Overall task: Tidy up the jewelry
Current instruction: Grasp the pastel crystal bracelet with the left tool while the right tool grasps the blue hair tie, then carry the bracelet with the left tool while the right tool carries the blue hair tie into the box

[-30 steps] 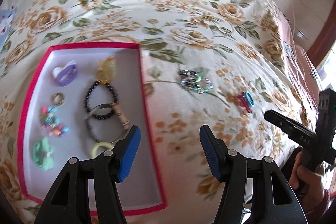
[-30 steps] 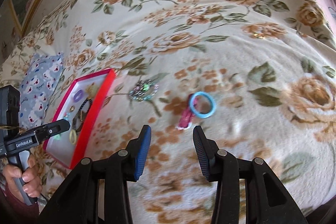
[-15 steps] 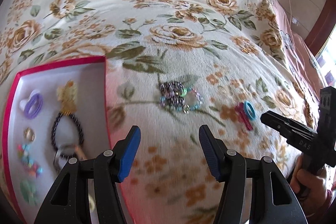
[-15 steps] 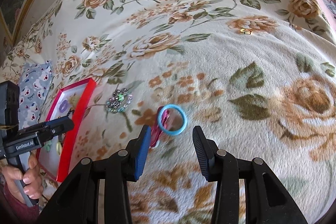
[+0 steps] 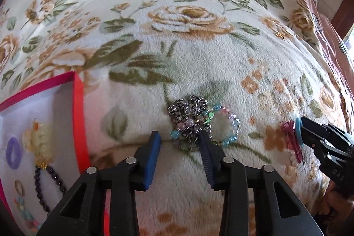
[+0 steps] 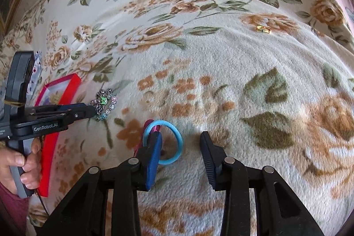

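A heap of beaded bracelets (image 5: 194, 123), dark metallic and pastel, lies on the floral blanket; it also shows in the right wrist view (image 6: 104, 103). My left gripper (image 5: 179, 138) is open, its tips at the heap's near edge. A light blue ring (image 6: 174, 143) and a pink clip (image 6: 152, 125) lie together on the blanket. My right gripper (image 6: 180, 138) is open around the ring, its left finger over the ring's left side. The red-rimmed white tray (image 5: 78, 116) at the left holds a purple ring (image 5: 13, 152), a yellow charm (image 5: 39, 143) and a dark bead bracelet (image 5: 48, 183).
A small gold ring (image 6: 263, 28) lies on the blanket at the far right. A patterned blue pillow (image 6: 36, 72) sits beyond the tray. The blanket falls away at the bed's right edge (image 5: 327, 41).
Both grippers moved forward and down. The left one went from beside the tray to the bracelet heap. The right one closed in on the blue ring.
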### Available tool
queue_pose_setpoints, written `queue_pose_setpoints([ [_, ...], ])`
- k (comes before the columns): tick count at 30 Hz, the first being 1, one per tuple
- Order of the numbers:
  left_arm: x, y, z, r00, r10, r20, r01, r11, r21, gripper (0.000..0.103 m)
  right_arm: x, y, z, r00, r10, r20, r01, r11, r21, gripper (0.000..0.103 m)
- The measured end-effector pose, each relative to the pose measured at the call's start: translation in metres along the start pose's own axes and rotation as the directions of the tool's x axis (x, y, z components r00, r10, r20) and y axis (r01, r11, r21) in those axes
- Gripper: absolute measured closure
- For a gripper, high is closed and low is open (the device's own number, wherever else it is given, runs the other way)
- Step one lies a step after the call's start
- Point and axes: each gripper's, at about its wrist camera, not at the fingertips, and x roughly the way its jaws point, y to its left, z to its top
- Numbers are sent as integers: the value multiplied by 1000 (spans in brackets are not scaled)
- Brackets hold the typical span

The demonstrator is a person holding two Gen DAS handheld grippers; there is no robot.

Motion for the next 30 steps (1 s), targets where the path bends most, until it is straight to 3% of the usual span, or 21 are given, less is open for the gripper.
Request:
queue_pose_setpoints([
  [1, 2, -1, 1, 1000, -8, -1, 8, 1000, 2, 88, 1, 1, 0, 1000, -6, 1, 6, 1000, -7, 82],
  [3, 5, -2, 0, 1000, -26, -8, 26, 1000, 7, 94, 0, 0, 0, 1000, -3, 3, 3, 1000, -4, 97],
  [4, 4, -2, 0, 1000, -24, 0, 24, 1000, 11, 95, -1, -1, 0, 1000, 2, 4, -2, 1000, 2, 100],
  [17, -71, 7, -32, 987, -109, 119, 114, 993, -37, 97, -35, 12, 0, 995, 85, 58, -86, 996, 7, 100],
  [30, -156, 25, -81, 966, -131, 224, 148, 987, -64, 97, -50, 57, -7, 985, 161, 63, -157, 986, -60, 100],
])
